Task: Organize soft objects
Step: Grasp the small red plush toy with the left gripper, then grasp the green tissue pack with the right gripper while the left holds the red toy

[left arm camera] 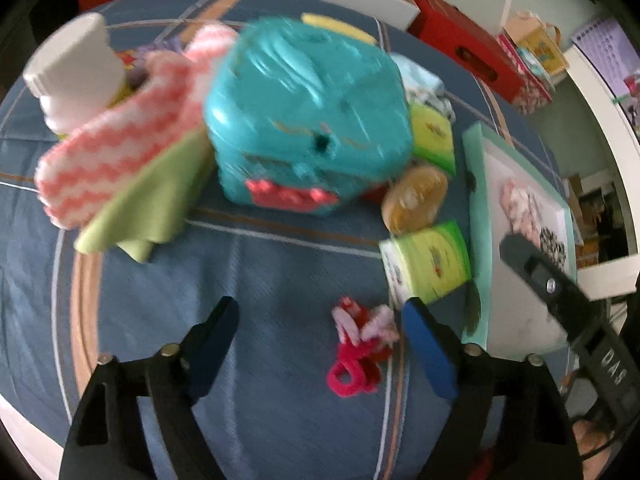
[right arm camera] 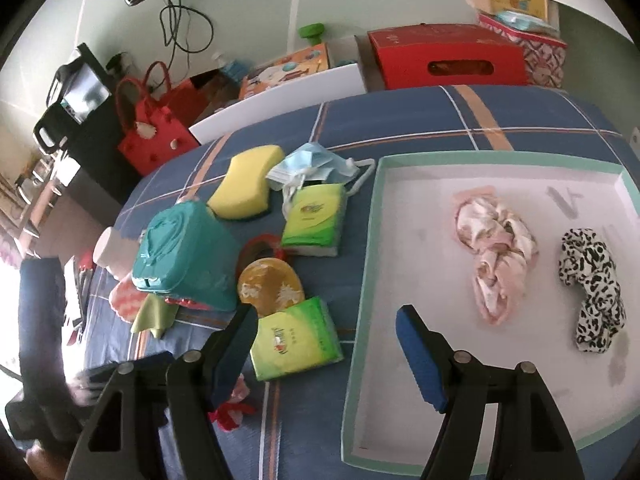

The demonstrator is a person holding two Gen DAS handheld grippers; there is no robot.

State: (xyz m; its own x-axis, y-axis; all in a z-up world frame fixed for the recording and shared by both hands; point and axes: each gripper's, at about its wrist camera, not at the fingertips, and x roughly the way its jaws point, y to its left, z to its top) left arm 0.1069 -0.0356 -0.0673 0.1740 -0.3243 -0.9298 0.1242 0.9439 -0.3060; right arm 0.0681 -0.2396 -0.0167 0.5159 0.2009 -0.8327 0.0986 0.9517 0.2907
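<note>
A white tray with a teal rim (right arm camera: 366, 240) lies on the blue bedspread at the right; it holds a pink floral scrunchie (right arm camera: 496, 256) and a black-and-white spotted scrunchie (right arm camera: 592, 288). My left gripper (left arm camera: 320, 320) is open, low over the bedspread, with a red, pink and white pipe-cleaner bundle (left arm camera: 360, 344) between its fingers, nearer the right finger. My right gripper (right arm camera: 326, 324) is open and empty over the tray's left rim, next to a green tissue pack (right arm camera: 296, 340). The tray also shows in the left wrist view (left arm camera: 476, 200).
A teal plastic toy case (left arm camera: 308, 120) stands mid-bed. Around it lie a pink-and-white knit cloth (left arm camera: 120, 140), a green cloth (left arm camera: 148, 200), a white bottle (left arm camera: 72, 76), a yellow sponge (right arm camera: 248, 188), face masks (right arm camera: 312, 168), a second tissue pack (right arm camera: 314, 220) and a round yellow object (right arm camera: 270, 286).
</note>
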